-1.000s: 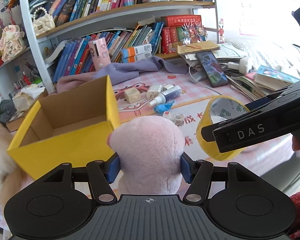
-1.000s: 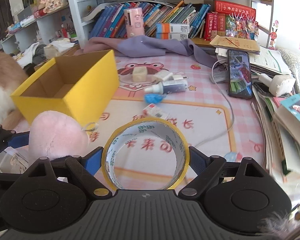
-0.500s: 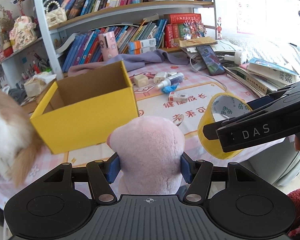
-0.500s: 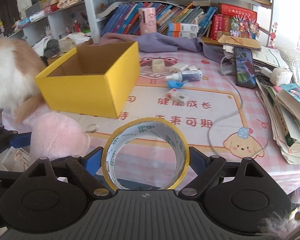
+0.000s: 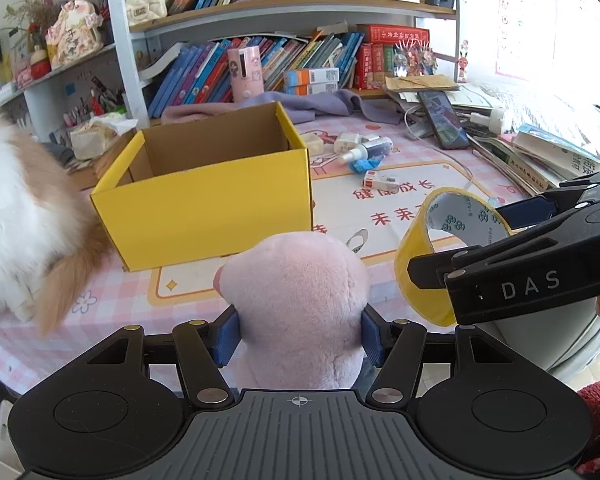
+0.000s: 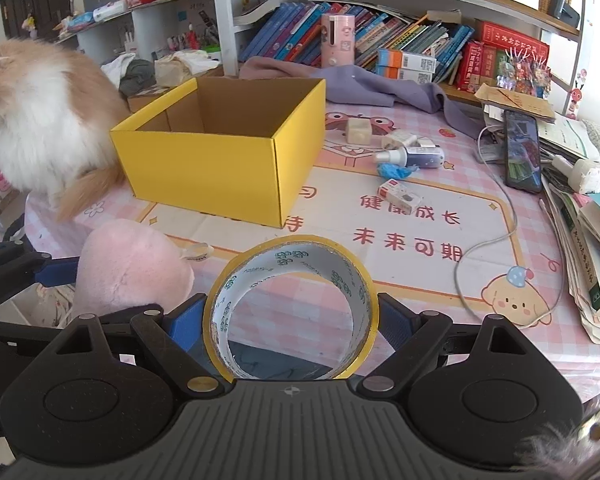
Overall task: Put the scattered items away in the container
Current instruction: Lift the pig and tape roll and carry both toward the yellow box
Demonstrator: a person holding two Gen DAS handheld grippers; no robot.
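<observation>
Both grippers have their hands full here. The left gripper [image 5: 298, 334] has its blue pads squeezed into the sides of a pink plush toy [image 5: 296, 304], so the jaws are pinching that, not spread. The right gripper [image 6: 294, 322] is clamped on a roll of yellow tape [image 6: 292, 308], one pad on each side of the ring, and you can look straight through the hole to the tablecloth.

Using the yellow cardboard box [image 5: 204, 200] as the reference: it's open on top, sitting on the pink checked tablecloth [image 6: 400, 280], and I can't see anything lying inside it. The plush and the tape are both held in the air on the near side of the box, out by the table edge, the tape to the right of the plush. Neither is over the box opening.

To the right of the box there's scattered stuff on the cloth: a small beige cube [image 6: 358, 131], a spray bottle [image 6: 414, 157], a blue wrapper [image 6: 392, 170] and a small white-and-red packet [image 6: 398, 196]. Further right, a phone [image 6: 522, 156] with a white cable.

A fluffy orange-and-white cat [image 6: 40, 120] sits just left of the box. Behind it is a purple cloth [image 6: 360, 84] and a bookshelf [image 6: 380, 36].
</observation>
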